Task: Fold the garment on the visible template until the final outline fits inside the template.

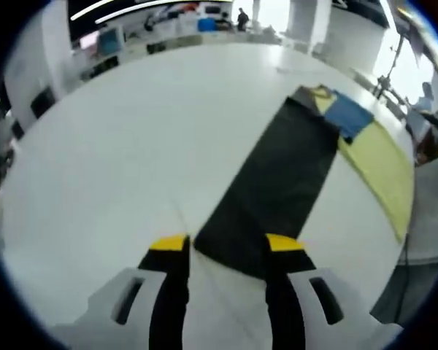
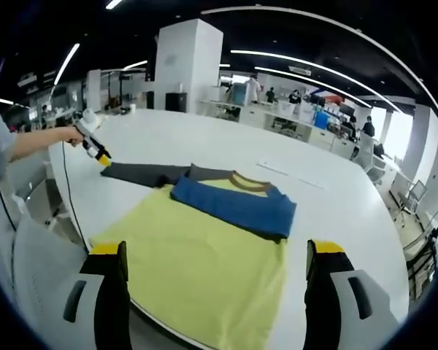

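In the left gripper view, the left hand-held gripper (image 1: 226,244) rises from the bottom of the frame with its yellow-tipped jaws spread, one on either side of the near end of a dark sleeve (image 1: 277,186). The sleeve runs flat along the white bench (image 1: 109,168) toward the upper right of the frame, where it meets the garment (image 1: 383,164), a yellow shirt with a blue sleeve (image 1: 348,115) folded across it. Nothing is pinched between the jaws; the cloth end lies between them on the bench.

In the right gripper view, the right hand-held gripper (image 2: 217,251) also stands spread at the bottom of the frame, holding nothing. The garment fills the centre and lower middle, yellow body nearest, blue sleeve laid over its upper part, dark sleeve stretching to the left. At the left of the frame a person's hand (image 2: 64,135) holds the left hand-held gripper at the tip of that sleeve.

The shirt looks light, limp and thin, so it should drape and fold easily but may drag or wrinkle. The cuff end and the hem corners look like the best places to pinch.
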Demonstrator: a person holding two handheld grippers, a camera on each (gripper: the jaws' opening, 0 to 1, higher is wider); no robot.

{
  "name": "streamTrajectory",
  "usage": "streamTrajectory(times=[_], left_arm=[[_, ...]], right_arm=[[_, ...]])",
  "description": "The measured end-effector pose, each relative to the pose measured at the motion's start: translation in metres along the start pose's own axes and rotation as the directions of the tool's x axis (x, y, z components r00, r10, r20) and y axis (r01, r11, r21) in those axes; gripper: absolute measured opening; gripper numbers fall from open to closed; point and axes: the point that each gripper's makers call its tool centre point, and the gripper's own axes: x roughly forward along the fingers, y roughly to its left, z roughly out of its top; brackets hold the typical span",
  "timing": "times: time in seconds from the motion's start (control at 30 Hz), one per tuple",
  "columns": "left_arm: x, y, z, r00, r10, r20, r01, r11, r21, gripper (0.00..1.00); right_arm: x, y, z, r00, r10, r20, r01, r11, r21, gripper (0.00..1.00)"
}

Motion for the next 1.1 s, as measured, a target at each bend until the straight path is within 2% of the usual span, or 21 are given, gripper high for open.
streamTrajectory(times=[0.3,0.4,0.63,0.77,1.1], left_arm=[[0.005,0.010,-0.001,0.999,0.031,-0.018,-0.031,0.999,-0.019,0.29],[0.006,0.010,-0.003,0.999,0.025,-0.028,-0.026,0.999,-0.029,0.25],[0.009,0.012,-0.006,0.999,0.028,-0.042,-0.029,0.999,-0.036,0.25],[0.011,0.012,-0.007,0.999,0.022,-0.046,-0.024,0.999,-0.039,0.22],[0.013,0.014,-0.013,0.998,0.026,-0.062,-0.028,0.999,-0.038,0.21]], right_arm=[[-0.001,0.007,0.003,1.000,0.014,0.007,-0.014,1.000,-0.009,1.00],[-0.002,0.010,0.006,1.000,0.008,0.010,-0.008,1.000,-0.012,1.00],[-0.003,0.019,0.008,1.000,0.011,0.002,-0.011,1.000,-0.018,1.00],[-0.002,0.022,0.010,1.000,0.016,0.005,-0.016,1.000,-0.023,1.00],[-0.002,0.022,0.014,1.000,0.025,0.014,-0.025,1.000,-0.016,1.00]])
